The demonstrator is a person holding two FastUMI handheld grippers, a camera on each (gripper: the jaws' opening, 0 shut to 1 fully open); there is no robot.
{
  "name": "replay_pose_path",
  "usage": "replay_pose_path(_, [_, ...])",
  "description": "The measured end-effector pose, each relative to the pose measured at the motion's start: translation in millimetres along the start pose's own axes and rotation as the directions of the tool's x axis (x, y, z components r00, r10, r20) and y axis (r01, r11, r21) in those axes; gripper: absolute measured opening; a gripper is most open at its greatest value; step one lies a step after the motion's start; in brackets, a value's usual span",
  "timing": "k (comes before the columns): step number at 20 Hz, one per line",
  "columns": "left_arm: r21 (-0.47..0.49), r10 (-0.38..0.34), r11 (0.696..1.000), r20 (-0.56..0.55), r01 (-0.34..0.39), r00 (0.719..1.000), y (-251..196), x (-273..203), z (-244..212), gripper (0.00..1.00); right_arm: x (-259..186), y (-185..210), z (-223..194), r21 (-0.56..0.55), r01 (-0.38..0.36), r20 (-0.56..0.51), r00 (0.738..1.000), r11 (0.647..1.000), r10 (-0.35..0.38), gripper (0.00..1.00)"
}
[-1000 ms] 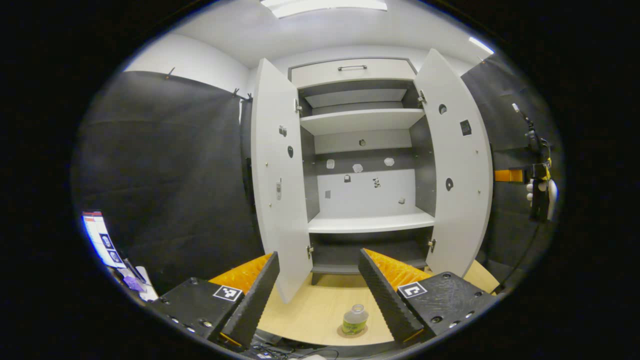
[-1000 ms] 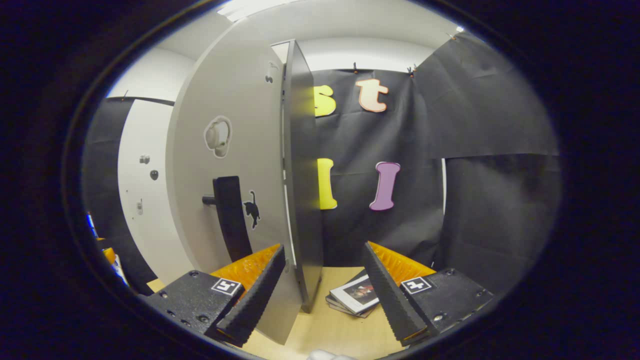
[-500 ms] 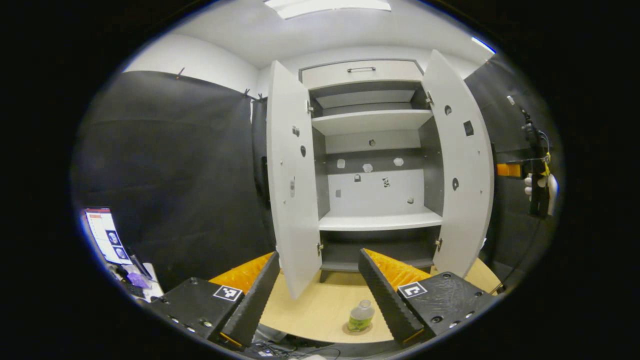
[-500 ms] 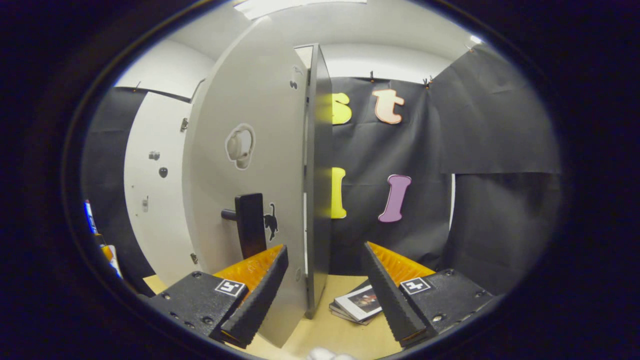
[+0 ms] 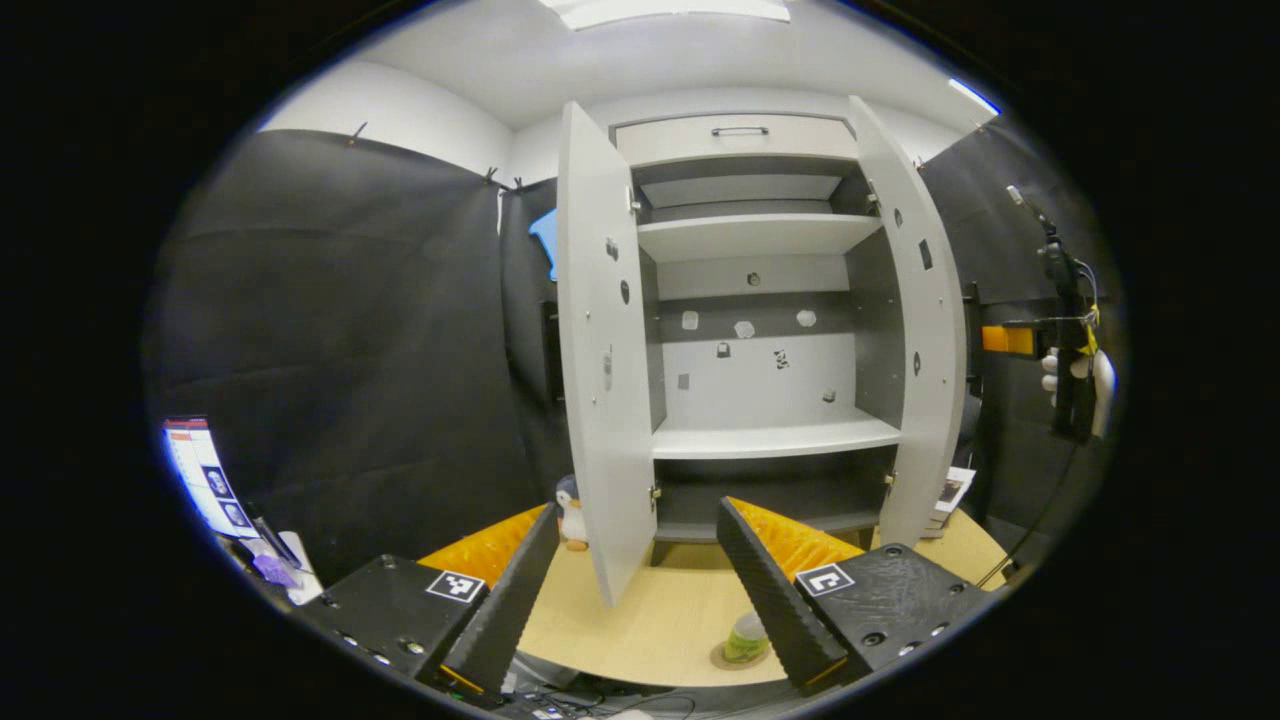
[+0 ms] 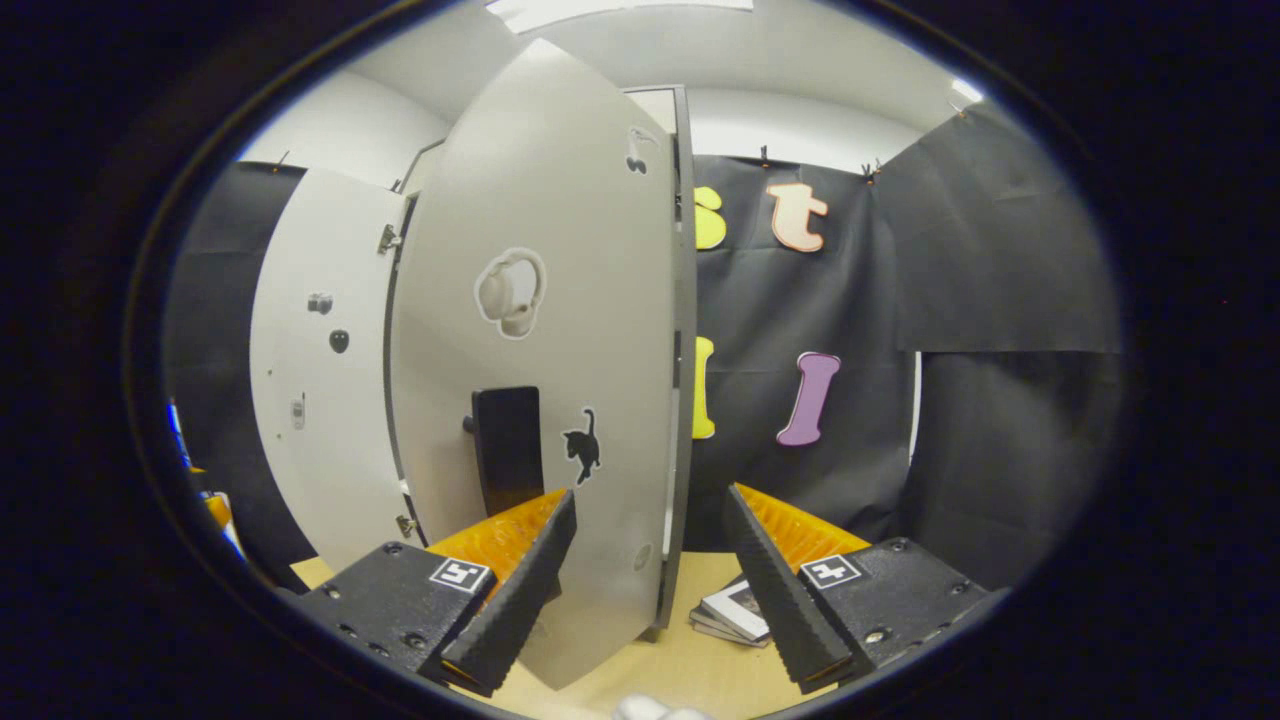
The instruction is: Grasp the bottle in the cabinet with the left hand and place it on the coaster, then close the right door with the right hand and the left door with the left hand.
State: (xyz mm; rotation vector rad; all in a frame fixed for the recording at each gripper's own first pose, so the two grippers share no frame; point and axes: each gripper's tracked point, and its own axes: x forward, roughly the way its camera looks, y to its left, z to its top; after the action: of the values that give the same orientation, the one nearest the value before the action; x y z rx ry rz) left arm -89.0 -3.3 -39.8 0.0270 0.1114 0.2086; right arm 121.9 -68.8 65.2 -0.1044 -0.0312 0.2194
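On the wooden table, near its front edge, the bottle stands upright on the coaster, partly hidden behind the right finger of your left gripper. That gripper hangs well back from the cabinet, its two fingers spread wide with nothing between them.

Both cabinet doors stand open. Seen from your left gripper view, the left door swings out toward you, its lower corner over the table, and the right door angles out on the other side. The shelves inside carry nothing but small stickers on the back panel. A small penguin toy sits on the table just beside the left door's outer face, and a stack of booklets lies near the table's right edge, behind the right door.

Your right gripper is also wide apart and empty. In the right gripper view it sits close to the outer face of the right door, with the door's free edge rising between the two fingers and its black handle just above the left finger. Whether a finger touches the door you cannot tell. From the left gripper view, your right hand holds that gripper out beyond the right door, near its handle height.
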Motion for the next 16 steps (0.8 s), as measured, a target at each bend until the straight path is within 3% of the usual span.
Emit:
replay_pose_path(6, [0.0,0.002,1.0,0.005,-0.002,1.0,22,8,-1,0.97,12,39,-3,0.001,-0.044,-0.014,0.999,0.999,0.044,0.98])
replay_pose_path(10, [-0.004,0.001,1.0,0.007,-0.001,1.0,33,9,-1,0.98,13,75,-9,-0.003,-0.13,-0.03,0.991,0.991,0.13,0.98])
replay_pose_path(14, [-0.005,0.002,1.0,0.007,-0.002,1.0,37,11,-2,0.97,5,89,-12,-0.029,-0.155,-0.039,0.987,0.987,0.154,0.95])
replay_pose_path(16, [-0.003,0.0,1.0,0.009,0.0,1.0,39,11,-2,0.98,1,92,-16,-0.03,-0.159,-0.052,0.986,0.987,0.157,0.98])
